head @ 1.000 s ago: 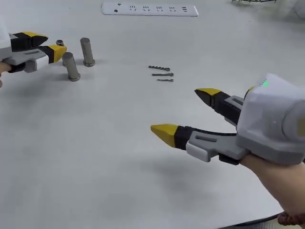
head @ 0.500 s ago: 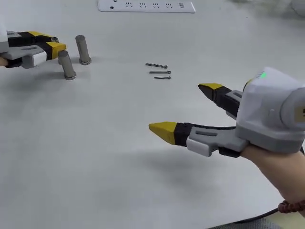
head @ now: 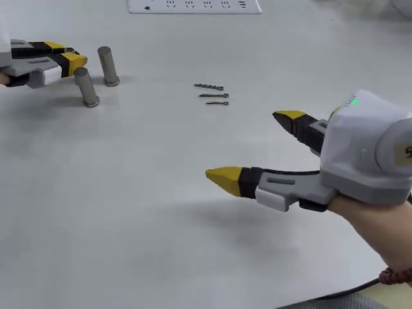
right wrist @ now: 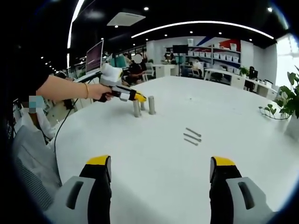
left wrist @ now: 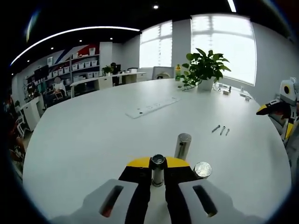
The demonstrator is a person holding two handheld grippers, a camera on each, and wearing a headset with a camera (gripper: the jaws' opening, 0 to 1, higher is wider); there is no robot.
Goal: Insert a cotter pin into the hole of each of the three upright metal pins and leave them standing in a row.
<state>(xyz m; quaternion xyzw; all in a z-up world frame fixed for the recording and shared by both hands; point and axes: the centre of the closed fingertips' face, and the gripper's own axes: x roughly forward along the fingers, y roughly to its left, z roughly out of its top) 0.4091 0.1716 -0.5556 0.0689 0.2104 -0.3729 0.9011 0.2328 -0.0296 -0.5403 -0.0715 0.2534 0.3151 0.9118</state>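
Three grey metal pins stand upright at the far left of the white table. My left gripper (head: 72, 59) is shut on one metal pin (left wrist: 157, 169), its yellow tips pinching the shaft. The other two pins stand free beside it, one (head: 85, 87) nearer and one (head: 107, 65) farther right; the left gripper view shows them too (left wrist: 202, 170) (left wrist: 182, 145). Three small cotter pins (head: 212, 95) lie flat side by side mid-table, also seen ahead of the right gripper (right wrist: 192, 136). My right gripper (head: 256, 147) hovers open and empty, short of the cotter pins (right wrist: 161, 163).
A white power strip (head: 194, 6) lies along the far edge of the table. A potted plant (left wrist: 204, 70) stands farther back. Bare white tabletop (head: 141, 193) spreads between both grippers and toward the front.
My left gripper's jaws, apart around the rearmost pin a second ago, have closed on it. The right gripper has stayed open and barely moved. The camera has shifted a little.
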